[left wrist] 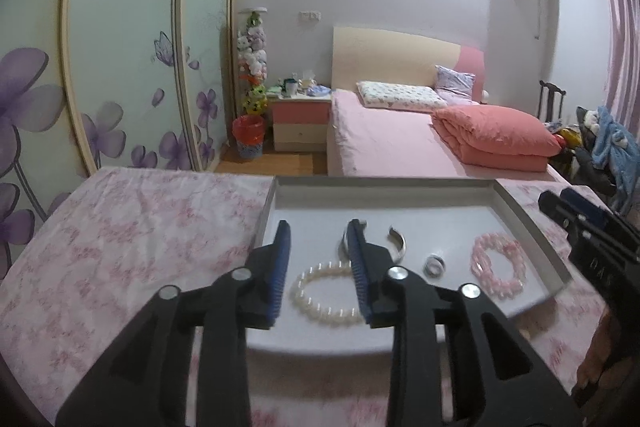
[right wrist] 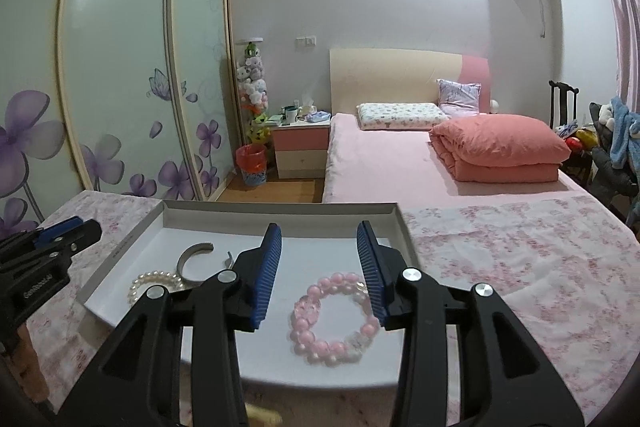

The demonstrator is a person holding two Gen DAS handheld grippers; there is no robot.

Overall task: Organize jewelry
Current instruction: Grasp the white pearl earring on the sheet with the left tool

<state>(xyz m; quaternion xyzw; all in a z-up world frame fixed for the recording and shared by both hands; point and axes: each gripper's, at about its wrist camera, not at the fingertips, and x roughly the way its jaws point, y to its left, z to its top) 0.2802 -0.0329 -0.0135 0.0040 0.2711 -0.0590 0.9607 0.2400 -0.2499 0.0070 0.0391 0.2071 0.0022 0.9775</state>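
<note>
My right gripper, jaws apart and empty, hangs nearest the pink bracelet lying flat in the tray at its 6 o'clock; left gripper spread too.

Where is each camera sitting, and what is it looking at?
Left wrist: sits on the open left gripper, looking over the white beaded bracelet in the shallow grey tray; the right gripper shows at the right edge.
Right wrist: sits on the open right gripper, looking over the pink beaded bracelet; the left gripper shows at the left edge.
Shared: tray, both bracelets, silver open cuff, pink bed.
</note>
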